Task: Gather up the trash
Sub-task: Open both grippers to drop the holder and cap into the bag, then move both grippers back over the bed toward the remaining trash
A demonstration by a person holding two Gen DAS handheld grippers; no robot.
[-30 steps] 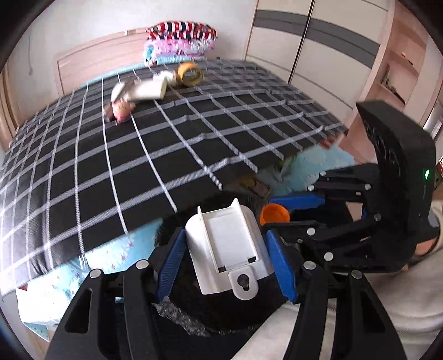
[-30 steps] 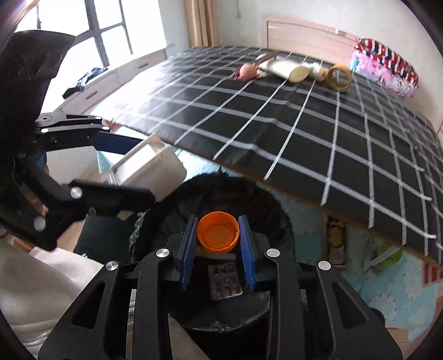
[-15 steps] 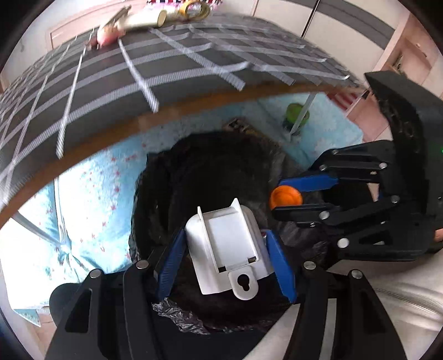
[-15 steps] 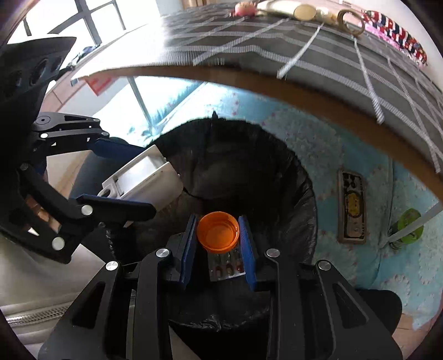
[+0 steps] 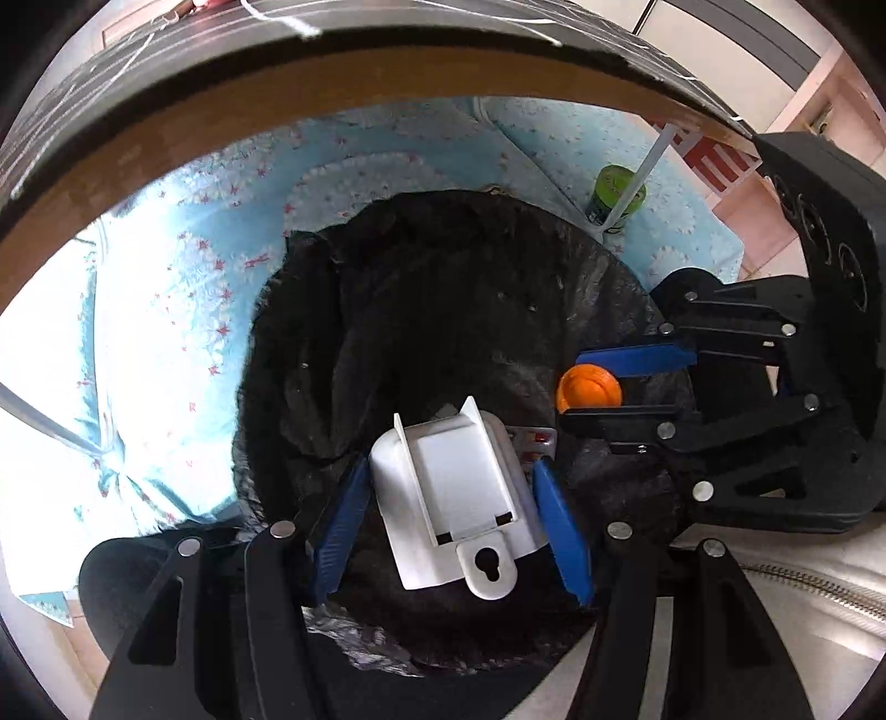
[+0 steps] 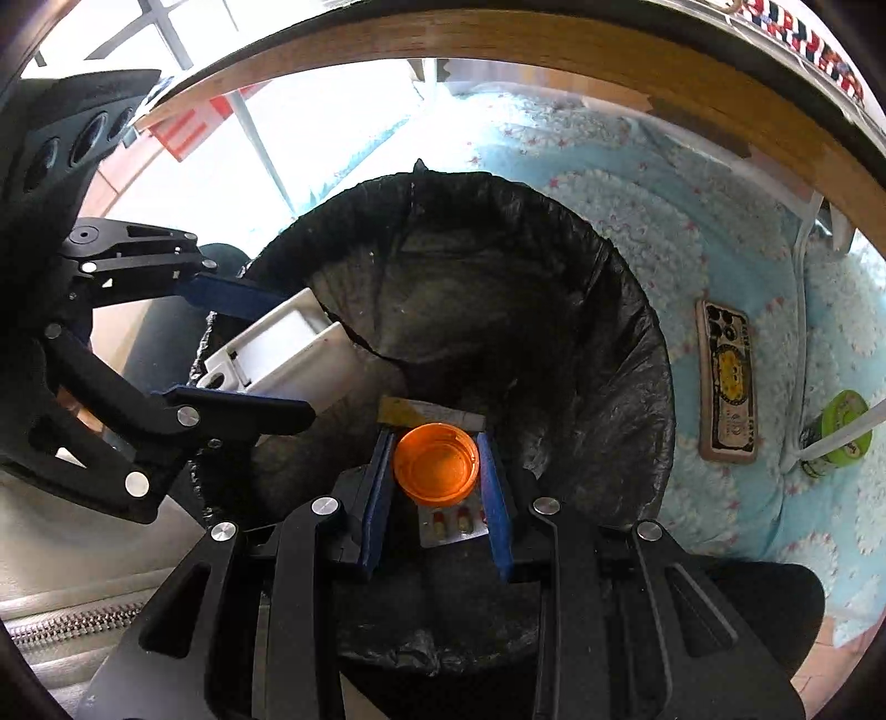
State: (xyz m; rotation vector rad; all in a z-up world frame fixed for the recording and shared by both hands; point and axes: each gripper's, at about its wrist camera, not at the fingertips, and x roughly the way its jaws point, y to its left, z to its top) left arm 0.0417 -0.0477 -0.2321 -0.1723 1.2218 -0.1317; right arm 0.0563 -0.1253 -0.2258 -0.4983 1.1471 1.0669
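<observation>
While both grippers hang over the mouth of the black-lined trash bin (image 5: pixel 443 310), the left gripper (image 5: pixel 451 487) has its blue jaws pinched on a white plastic holder (image 5: pixel 454 498), keyhole tab facing the camera, poised above the near side of the bin. Over on the right, the right gripper (image 6: pixel 437 476) clamps an orange cap (image 6: pixel 436 462) between its jaws, open side up, right above the bag's interior. Down inside, just beneath that cap, a blister pack of pills (image 6: pixel 451 526) lies on the liner, and a yellowish card (image 6: pixel 426 412) sits just beyond the fingertips. The bin stands on a light blue patterned mat (image 6: pixel 720 183) under the wooden edge of the bed (image 6: pixel 498 39). A phone (image 6: pixel 726 382) lies flat on the mat beside the bin, and a green can (image 6: pixel 839 432) stands further right near a white leg.
</observation>
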